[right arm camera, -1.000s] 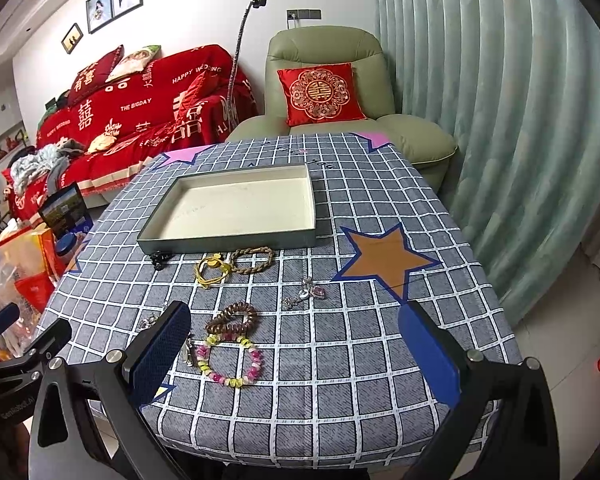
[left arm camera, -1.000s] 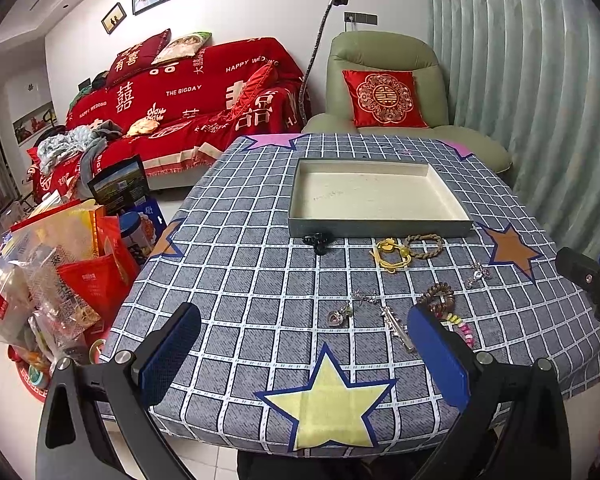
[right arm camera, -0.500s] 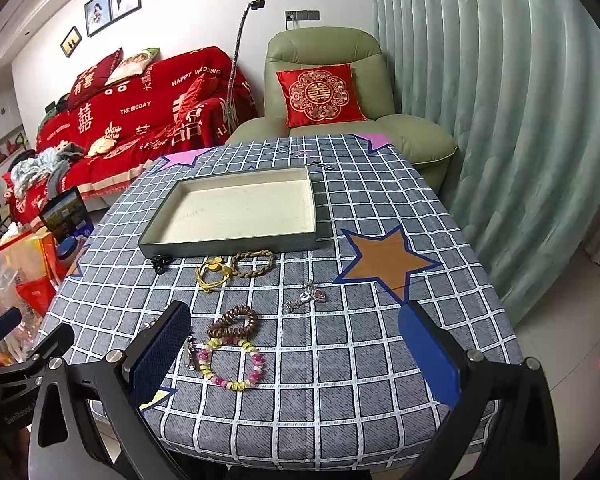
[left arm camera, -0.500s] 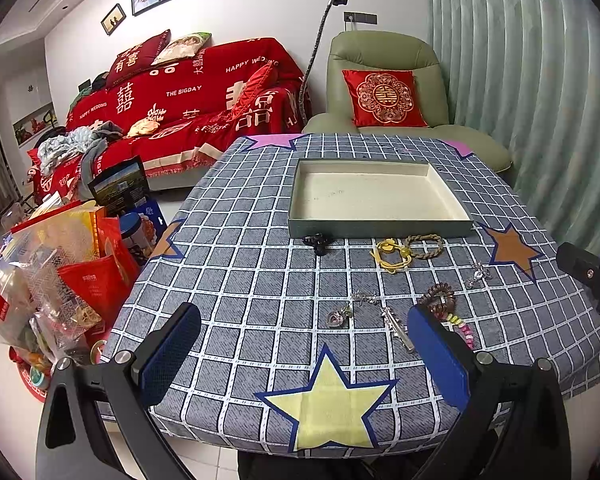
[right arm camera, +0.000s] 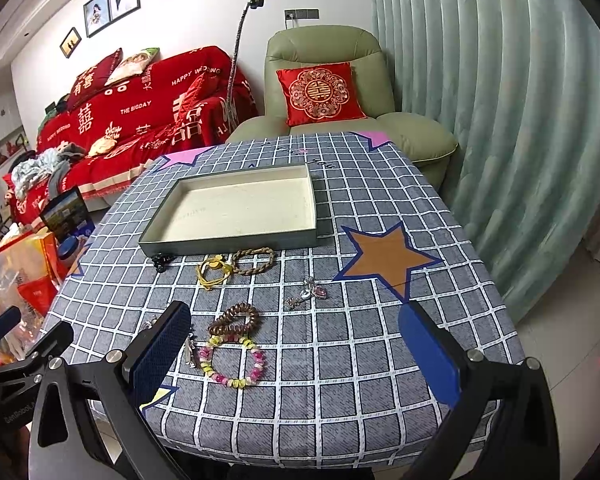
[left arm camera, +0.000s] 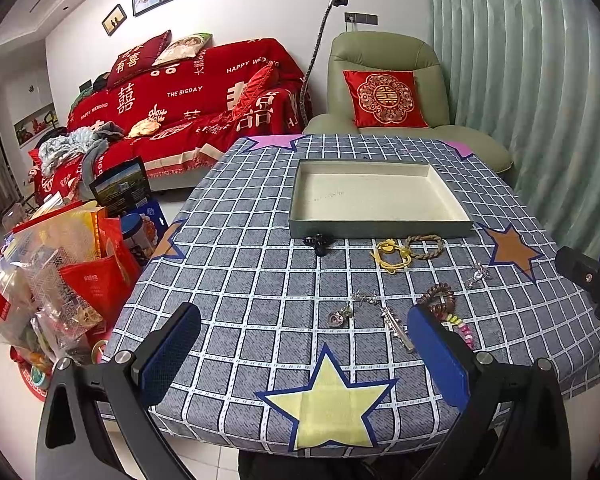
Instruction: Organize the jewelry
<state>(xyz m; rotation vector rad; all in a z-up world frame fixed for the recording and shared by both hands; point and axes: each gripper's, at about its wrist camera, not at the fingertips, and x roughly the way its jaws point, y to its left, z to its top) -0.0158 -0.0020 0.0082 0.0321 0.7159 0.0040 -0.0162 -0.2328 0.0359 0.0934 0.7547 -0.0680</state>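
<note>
From the left wrist we see what the right wrist crops: bags of packaged goods (left arm camera: pixel 56 264) on the floor left of the table (left arm camera: pixel 260 280), and a yellow star patch (left arm camera: pixel 328 400) at the near edge. Our left gripper (left arm camera: pixel 304 356) hovers over that edge with its blue pads spread wide, holding nothing. Left to right on the cloth lie a black clip (left arm camera: pixel 317 241) just before the tray (left arm camera: pixel 380 229), a heart pendant (left arm camera: pixel 337 317), a silver bar piece (left arm camera: pixel 396 326) and a yellow cord bracelet (left arm camera: pixel 392 256) touching a braided brown one (left arm camera: pixel 424 245). The right pad covers most of the pastel bead bracelet (left arm camera: pixel 462 326).

The right wrist shows that bracelet (right arm camera: pixel 232 362) whole, touching a brown coil bracelet (right arm camera: pixel 234 318), and a silver charm with a pink stone (right arm camera: pixel 310 292) near the orange star. Here the right gripper (right arm camera: pixel 296 352) is also spread and empty; its left pad hides the silver pieces. The tray (right arm camera: pixel 228 242) holds nothing in either view.
</note>
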